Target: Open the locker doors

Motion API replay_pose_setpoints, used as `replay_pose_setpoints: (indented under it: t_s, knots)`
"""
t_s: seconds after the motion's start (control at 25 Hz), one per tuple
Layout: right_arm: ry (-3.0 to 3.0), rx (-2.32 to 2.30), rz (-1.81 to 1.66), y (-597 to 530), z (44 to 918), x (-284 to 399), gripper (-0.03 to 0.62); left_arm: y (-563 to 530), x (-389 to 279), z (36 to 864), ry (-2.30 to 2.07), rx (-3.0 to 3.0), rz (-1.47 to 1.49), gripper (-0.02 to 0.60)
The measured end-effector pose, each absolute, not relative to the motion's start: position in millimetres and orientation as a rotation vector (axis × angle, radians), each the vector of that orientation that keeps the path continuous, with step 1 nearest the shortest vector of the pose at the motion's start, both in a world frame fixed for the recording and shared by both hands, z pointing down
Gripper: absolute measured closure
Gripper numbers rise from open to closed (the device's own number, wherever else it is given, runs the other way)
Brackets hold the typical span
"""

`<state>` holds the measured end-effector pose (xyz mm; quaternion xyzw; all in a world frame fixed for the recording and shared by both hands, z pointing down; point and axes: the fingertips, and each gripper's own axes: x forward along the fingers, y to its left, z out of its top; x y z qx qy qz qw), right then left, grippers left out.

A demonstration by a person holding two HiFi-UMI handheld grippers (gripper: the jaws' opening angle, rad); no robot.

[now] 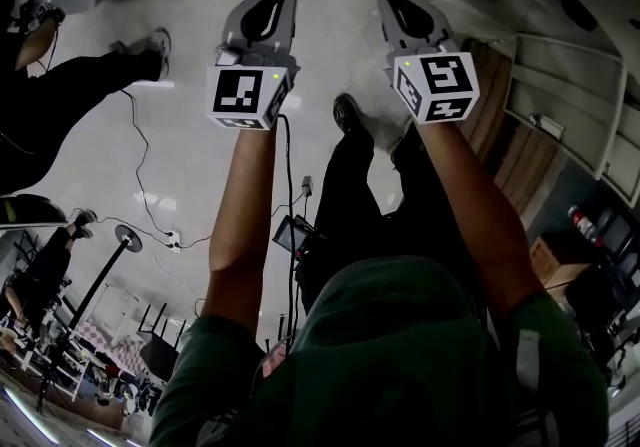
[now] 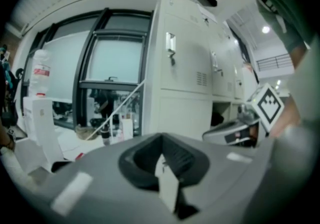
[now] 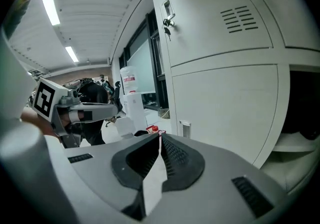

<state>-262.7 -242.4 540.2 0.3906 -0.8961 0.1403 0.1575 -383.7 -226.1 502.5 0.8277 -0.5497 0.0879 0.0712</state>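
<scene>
Ahead, closed locker doors (image 3: 220,32); beside them, a water dispenser (image 3: 132,105).

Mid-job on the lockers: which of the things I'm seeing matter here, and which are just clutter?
For the job: upper locker door, lower locker door, keys in the upper lock, left gripper and right gripper, both shut and empty.
Just lying about: water dispenser, stand on the floor, window.

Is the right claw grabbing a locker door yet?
No, the right claw is shut with nothing in it, and the white locker door stands untouched beyond its tips.
</scene>
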Motion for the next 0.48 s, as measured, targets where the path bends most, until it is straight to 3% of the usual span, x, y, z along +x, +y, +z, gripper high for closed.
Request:
replay_pose_setpoints:
  t_s: [0.48]
  knots:
    - [-2.457, 1.268, 0.489, -342, 630, -284, 0.583, -272, -368, 563, -1.590, 2.469, 0.258, 0.578]
